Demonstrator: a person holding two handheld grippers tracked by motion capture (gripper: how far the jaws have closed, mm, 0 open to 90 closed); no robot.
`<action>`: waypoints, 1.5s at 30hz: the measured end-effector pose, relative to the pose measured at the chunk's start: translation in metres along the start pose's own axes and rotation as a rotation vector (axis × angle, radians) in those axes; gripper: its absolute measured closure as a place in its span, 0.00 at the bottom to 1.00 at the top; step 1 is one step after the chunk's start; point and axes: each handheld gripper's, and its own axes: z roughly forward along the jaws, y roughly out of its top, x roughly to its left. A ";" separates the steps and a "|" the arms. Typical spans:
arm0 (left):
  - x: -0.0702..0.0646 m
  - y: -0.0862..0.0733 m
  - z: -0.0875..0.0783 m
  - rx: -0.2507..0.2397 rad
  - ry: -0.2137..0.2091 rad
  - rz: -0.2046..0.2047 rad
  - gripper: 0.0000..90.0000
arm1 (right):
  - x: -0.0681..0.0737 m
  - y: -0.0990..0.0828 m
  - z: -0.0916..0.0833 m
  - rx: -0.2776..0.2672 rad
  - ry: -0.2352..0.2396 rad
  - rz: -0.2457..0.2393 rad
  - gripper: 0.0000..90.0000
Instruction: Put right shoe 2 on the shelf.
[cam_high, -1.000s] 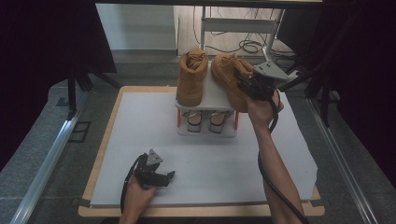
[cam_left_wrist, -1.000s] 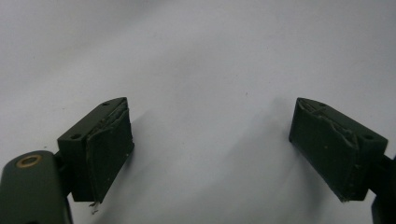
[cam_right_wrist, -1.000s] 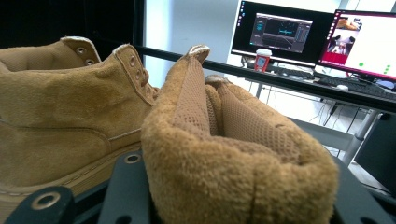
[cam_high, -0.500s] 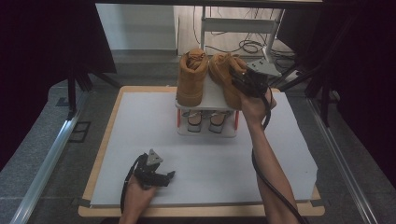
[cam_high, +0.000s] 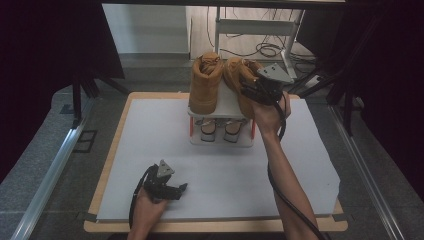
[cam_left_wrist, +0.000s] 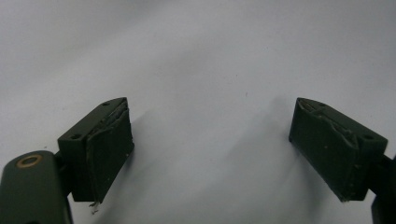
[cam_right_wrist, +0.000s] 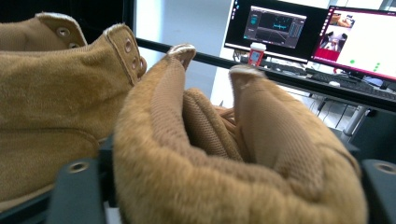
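Two boots (cam_high: 220, 85) side by side on a rack (cam_high: 222, 131), sandals (cam_high: 220, 129) beneath, rack on table (cam_high: 150, 130)

- Right tan suede boot (cam_high: 239, 80): upright on the white rack's (cam_high: 220, 142) top shelf, right edge, heel collar toward the near edge.
- Left tan boot (cam_high: 205, 85): upright just beside it.

Two lit monitors (cam_right_wrist: 322, 35) stand on a desk (cam_right_wrist: 299, 84) before black curtains (cam_high: 55, 45).
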 end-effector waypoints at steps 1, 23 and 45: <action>0.000 0.000 0.000 0.000 0.000 0.000 0.15 | 0.000 0.000 0.000 0.000 0.000 -0.001 0.25; 0.000 0.000 0.000 -0.001 0.001 0.001 0.15 | -0.008 -0.010 -0.012 0.053 0.040 -0.027 0.04; -0.001 0.000 0.000 -0.004 0.003 -0.002 0.15 | -0.018 -0.027 -0.035 0.112 0.194 0.031 0.01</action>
